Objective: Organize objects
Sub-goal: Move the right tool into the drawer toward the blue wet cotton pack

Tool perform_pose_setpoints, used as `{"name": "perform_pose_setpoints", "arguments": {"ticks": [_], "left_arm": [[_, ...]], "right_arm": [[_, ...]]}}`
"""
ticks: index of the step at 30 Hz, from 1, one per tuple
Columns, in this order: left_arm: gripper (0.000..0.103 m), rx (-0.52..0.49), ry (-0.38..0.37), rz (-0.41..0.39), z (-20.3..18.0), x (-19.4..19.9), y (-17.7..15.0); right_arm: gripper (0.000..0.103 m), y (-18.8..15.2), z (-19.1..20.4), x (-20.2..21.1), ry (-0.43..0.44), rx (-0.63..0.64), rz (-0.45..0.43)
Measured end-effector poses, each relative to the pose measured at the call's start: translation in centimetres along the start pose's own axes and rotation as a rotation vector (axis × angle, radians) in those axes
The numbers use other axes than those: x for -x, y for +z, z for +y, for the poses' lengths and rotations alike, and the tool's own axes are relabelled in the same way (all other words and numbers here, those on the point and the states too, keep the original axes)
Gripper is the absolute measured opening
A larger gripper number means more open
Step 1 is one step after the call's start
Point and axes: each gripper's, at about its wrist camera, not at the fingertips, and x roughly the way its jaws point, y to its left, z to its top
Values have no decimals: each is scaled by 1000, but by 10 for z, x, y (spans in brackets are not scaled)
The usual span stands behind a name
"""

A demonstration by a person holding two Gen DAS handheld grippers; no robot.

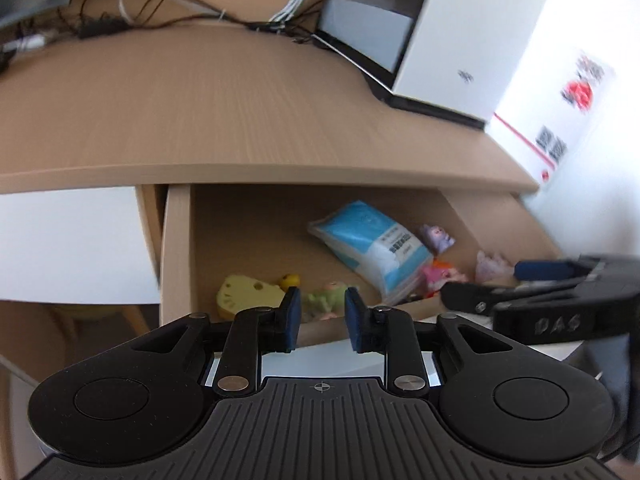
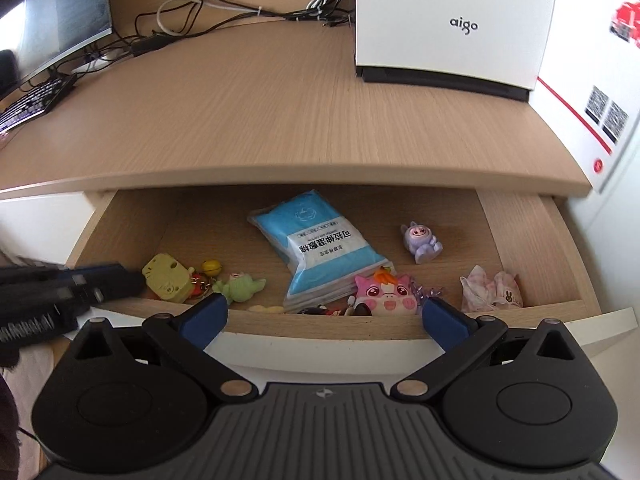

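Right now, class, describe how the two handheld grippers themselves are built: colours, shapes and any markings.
Both the left gripper and the right gripper are matte black, with blue padded fingers on jointed black links with silver pivot pins, two round discs, and a ribbed grey plate bearing a small crosshair. No cables or sleeves show.

Black tongs (blue pads)
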Motion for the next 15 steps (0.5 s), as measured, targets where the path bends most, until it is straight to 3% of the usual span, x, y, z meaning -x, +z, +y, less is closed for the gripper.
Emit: {"name": "perform_pose_setpoints", "arguments": {"ticks": [6, 11, 15], "left_arm": [[27, -60, -28, -6, -11, 26, -34], [26, -76, -48, 32, -18, 45, -51], [26, -85, -58, 47, -26, 53, -59]], "right_arm": [[103, -32, -3, 24, 37, 8, -28], [103, -47, -7, 48, 72, 20, 5], [103, -48, -25, 62, 32, 15, -48]]}}
